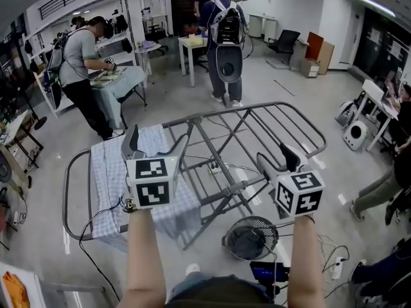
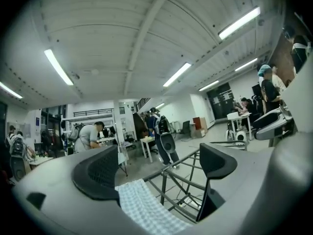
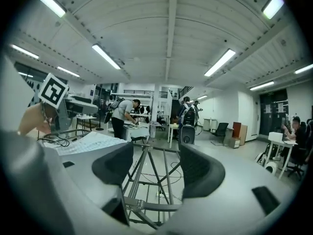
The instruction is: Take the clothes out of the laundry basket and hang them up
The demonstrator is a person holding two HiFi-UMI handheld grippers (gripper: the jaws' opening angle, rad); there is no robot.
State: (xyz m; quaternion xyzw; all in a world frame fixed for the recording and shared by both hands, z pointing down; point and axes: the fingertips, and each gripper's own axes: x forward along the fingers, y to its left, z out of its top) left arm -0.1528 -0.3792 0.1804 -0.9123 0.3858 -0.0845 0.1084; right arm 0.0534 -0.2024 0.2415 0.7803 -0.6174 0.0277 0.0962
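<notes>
A blue-and-white checked cloth (image 1: 109, 165) hangs spread over the left wing of a grey metal drying rack (image 1: 257, 117). My left gripper (image 1: 154, 147) is held just above the cloth's right part, open, with nothing between its fingers. In the left gripper view the cloth (image 2: 142, 204) lies below the open left gripper (image 2: 156, 168). My right gripper (image 1: 277, 159) hovers over the rack's bare middle bars, open and empty. The right gripper view shows the open right gripper (image 3: 156, 165) above the rack's bars (image 3: 146, 170), with the cloth (image 3: 88, 142) to the left. No laundry basket is visible.
A round fan (image 1: 250, 236) lies on the floor under the rack's near edge, with cables and a power strip (image 1: 337, 268) beside it. One person (image 1: 80, 63) works at a table at the back left. Another person with a backpack (image 1: 225, 37) stands behind the rack.
</notes>
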